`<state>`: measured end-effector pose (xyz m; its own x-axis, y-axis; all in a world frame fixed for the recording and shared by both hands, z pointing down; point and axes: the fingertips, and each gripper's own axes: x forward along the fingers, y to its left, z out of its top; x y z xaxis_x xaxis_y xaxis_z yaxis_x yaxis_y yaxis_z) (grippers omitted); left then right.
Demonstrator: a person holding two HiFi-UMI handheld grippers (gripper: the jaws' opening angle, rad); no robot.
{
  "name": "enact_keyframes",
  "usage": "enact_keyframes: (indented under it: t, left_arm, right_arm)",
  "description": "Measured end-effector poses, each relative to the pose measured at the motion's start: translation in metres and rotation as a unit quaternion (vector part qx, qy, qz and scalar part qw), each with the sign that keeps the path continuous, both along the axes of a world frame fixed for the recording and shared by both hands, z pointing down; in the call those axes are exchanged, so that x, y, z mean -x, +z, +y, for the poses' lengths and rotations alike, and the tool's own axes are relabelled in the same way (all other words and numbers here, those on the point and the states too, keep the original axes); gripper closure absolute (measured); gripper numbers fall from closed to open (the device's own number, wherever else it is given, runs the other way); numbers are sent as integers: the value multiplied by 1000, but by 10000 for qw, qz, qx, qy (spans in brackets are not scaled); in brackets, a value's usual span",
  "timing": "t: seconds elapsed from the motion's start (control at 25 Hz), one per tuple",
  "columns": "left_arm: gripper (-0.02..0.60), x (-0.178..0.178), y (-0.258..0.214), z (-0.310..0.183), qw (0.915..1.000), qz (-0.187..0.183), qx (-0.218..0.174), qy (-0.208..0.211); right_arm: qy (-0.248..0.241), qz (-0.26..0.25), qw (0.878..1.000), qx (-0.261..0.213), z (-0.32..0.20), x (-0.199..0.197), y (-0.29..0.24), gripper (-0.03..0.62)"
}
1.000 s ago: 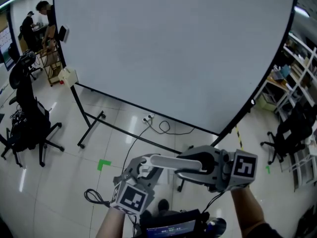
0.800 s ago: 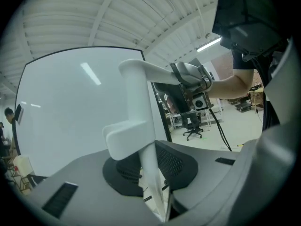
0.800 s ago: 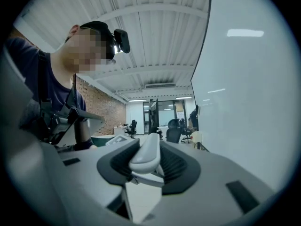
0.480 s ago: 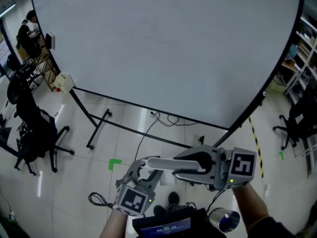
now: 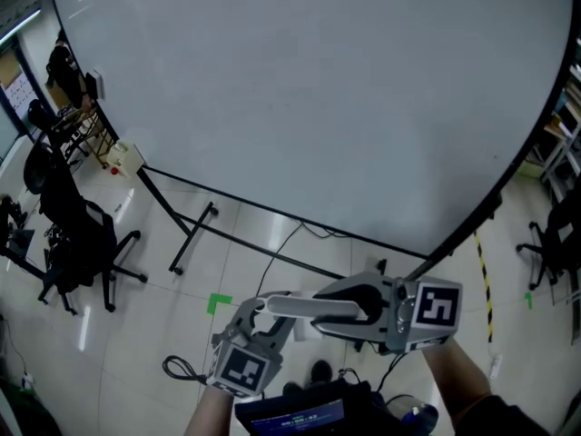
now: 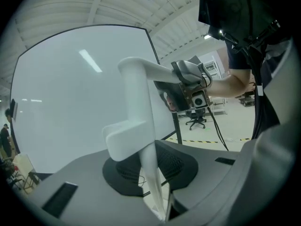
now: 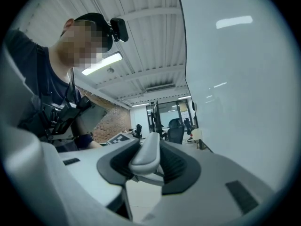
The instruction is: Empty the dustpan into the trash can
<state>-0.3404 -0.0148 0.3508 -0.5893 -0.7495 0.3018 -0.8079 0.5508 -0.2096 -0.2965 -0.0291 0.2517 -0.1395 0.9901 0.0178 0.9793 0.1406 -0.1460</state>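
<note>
A white dustpan (image 5: 304, 308) shows as a bar with a bent end, held level between both grippers at the bottom of the head view. My left gripper (image 5: 265, 311) is shut on its thin flat end; in the left gripper view that thin white blade (image 6: 153, 173) is pinched between the dark pads. My right gripper (image 5: 338, 311) is shut on the rounded handle (image 7: 148, 152), which lies between its pads in the right gripper view. The pan's scoop and contents are hidden. A dark round thing at the bottom edge (image 5: 413, 416) is too cut off to name.
A large white screen (image 5: 318, 107) on a black frame fills the view ahead, with a floor leg (image 5: 191, 239) at left. Office chairs (image 5: 77, 243) stand far left. A cable loop (image 5: 177, 368) and a green tape mark (image 5: 218, 303) lie on the tiled floor.
The view has swung, so the screen fills more of it. Both grippers keep their hold on the dustpan. A shiny round can seen at bottom right half a second ago has slid mostly out.
</note>
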Motion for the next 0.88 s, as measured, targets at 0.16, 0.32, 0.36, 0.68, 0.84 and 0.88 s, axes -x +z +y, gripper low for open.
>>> enact_keyframes:
  t: [0.16, 0.32, 0.36, 0.68, 0.84, 0.88]
  left_arm:
    - [512, 9, 1, -5, 9999, -44, 89, -94]
    - [512, 14, -3, -8, 9999, -56, 138, -85]
    - [512, 15, -4, -9, 9998, -63, 149, -74]
    - [512, 22, -12, 4, 9998, -160, 114, 66]
    - [512, 29, -14, 14, 9995, -200, 53, 227]
    - [511, 31, -15, 17, 9995, -204, 16, 260]
  right_arm:
    - [-92, -64, 9999, 26, -8, 9, 1, 437]
    - [-91, -96, 9999, 41, -12, 14, -1, 436]
    - [-88, -86, 9999, 74, -13, 15, -2, 436]
    - [12, -246, 9997, 33, 3, 21, -11, 436]
    - [128, -281, 9995, 50, 17, 27, -16, 436]
    - [158, -245, 9996, 51, 22, 29, -17, 436]
